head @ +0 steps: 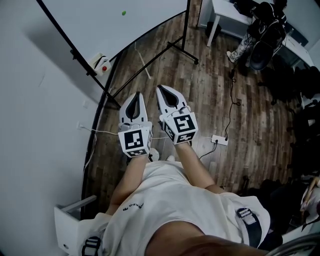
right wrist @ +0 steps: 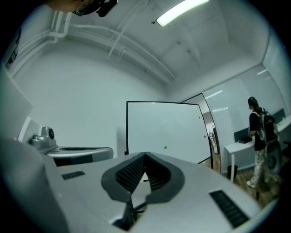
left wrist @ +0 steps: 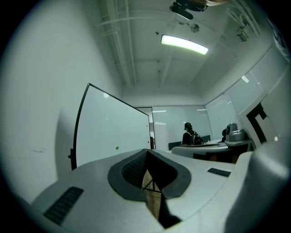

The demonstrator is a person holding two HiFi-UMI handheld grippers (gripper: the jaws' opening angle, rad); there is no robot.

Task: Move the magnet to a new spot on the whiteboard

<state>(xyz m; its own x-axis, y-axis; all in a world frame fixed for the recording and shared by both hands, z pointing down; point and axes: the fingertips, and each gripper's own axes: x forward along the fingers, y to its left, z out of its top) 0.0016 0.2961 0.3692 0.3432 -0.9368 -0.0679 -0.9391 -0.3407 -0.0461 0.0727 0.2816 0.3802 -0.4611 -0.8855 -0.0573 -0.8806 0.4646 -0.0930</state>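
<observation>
A small green magnet point(head: 124, 13) sticks to the whiteboard point(head: 150, 15) on its black stand, far ahead of me. It also shows as a green dot point(left wrist: 117, 148) in the left gripper view and as a green dot point(right wrist: 165, 147) in the right gripper view. My left gripper point(head: 135, 95) and right gripper point(head: 161, 88) are held side by side in front of my body, pointing level toward the board and well short of it. Both have their jaws together at the tips with nothing between them. The left tips point(left wrist: 148, 151) and the right tips point(right wrist: 145, 154) point at the whiteboard.
The stand's black legs point(head: 182, 50) spread over the wooden floor. A white box with a red button point(head: 101, 63) sits by the wall. A power strip point(head: 219, 139) with a cable lies to the right. A person point(head: 260, 30) stands by a white desk at the back right.
</observation>
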